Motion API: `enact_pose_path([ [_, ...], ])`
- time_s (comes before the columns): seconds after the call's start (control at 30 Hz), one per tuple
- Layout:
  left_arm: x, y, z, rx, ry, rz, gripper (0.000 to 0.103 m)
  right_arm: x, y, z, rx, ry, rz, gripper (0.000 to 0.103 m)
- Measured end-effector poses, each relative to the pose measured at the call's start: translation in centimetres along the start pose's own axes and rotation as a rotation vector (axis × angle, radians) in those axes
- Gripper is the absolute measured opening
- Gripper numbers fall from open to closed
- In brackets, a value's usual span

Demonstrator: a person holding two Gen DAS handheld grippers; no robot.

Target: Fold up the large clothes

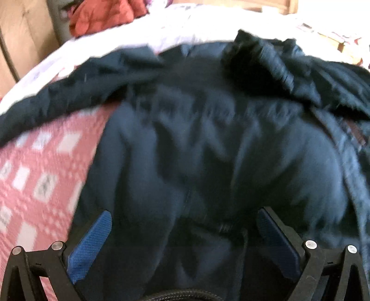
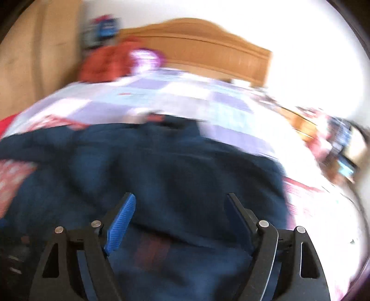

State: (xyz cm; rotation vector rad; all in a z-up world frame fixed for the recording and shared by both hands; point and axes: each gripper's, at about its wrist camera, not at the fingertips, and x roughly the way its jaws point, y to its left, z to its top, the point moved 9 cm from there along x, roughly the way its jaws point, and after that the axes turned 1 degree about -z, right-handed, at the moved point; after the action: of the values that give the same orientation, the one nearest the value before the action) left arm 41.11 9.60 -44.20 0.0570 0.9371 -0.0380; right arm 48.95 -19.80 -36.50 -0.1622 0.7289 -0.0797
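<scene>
A large dark navy jacket (image 1: pixel 196 143) lies spread on a bed, with a black furry collar (image 1: pixel 261 60) at its far end. It also shows in the right wrist view (image 2: pixel 175 166), blurred. My left gripper (image 1: pixel 183 215) is open just above the jacket's near part, with its blue pads (image 1: pixel 90 245) wide apart. My right gripper (image 2: pixel 180 201) is open above the jacket's near edge, holding nothing. A reddish patch (image 2: pixel 150 252) shows on the cloth below it.
The bed has a pink and white patterned cover (image 1: pixel 34 180) at left and a pale lilac cover (image 2: pixel 185 99) farther back. An orange-red garment (image 1: pixel 104 14) lies at the far left corner. A wooden headboard (image 2: pixel 208 51) stands behind. Cluttered things (image 2: pixel 335 148) sit at right.
</scene>
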Motion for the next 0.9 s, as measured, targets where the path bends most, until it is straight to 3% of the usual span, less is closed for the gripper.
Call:
enact_pose_path([
  [0.07, -0.3, -0.4, 2.0, -0.001, -0.012, -0.012, 0.103, 1.0, -6.0, -1.1, 0.114, 0.041, -0.082, 0.083],
  [0.17, 0.1, -1.3, 5.5, -0.009, -0.027, -0.018, 0.103, 2.6, -11.7, -1.2, 0.282, 0.059, -0.102, 0.083],
  [0.23, 0.6, -2.0, 7.8, -0.014, -0.042, -0.026, 0.103, 4.4, -12.5, -1.1, 0.267, 0.086, -0.078, 0.083],
  [0.3, 1.1, -3.2, 10.6, -0.01, -0.061, -0.031, 0.103, 8.4, -13.3, -3.6, 0.1, 0.23, -0.173, 0.082],
  [0.33, 1.3, -3.7, 11.7, -0.008, -0.07, -0.031, 0.103, 9.5, -14.5, -5.3, 0.113, 0.29, -0.179, 0.082],
  [0.37, 1.6, -4.3, 13.0, -0.002, -0.082, -0.034, 0.103, 10.0, -16.1, -6.8, 0.209, 0.322, -0.14, 0.082],
  [0.43, 2.2, -5.4, 15.4, 0.002, -0.098, -0.049, 0.103, 9.1, -18.5, -7.7, 0.326, 0.318, -0.159, 0.082],
  [0.57, 3.8, -8.9, 20.4, 0.028, -0.132, -0.083, 0.103, 6.5, -17.3, -6.4, 0.147, 0.237, -0.187, 0.082],
  [0.63, 4.5, -10.5, 22.4, 0.029, -0.154, -0.096, 0.103, 4.4, -16.3, -4.3, 0.104, 0.137, -0.183, 0.082],
  [0.77, 7.8, -14.1, 22.6, 0.027, -0.101, -0.142, 0.103, 2.7, -13.1, 0.3, 0.129, -0.004, -0.06, 0.084],
  [0.83, 10.7, -15.3, 21.1, 0.091, -0.053, -0.087, 0.103, 4.4, -11.5, 0.4, 0.109, 0.037, -0.016, 0.084],
  [0.87, 13.0, -15.2, 20.0, 0.134, -0.011, -0.024, 0.103, 5.8, -11.4, 0.0, 0.095, 0.068, -0.01, 0.084],
  [0.9, 15.2, -14.3, 18.9, 0.149, 0.041, 0.027, 0.103, 7.9, -12.0, -1.6, 0.073, 0.143, -0.032, 0.084],
])
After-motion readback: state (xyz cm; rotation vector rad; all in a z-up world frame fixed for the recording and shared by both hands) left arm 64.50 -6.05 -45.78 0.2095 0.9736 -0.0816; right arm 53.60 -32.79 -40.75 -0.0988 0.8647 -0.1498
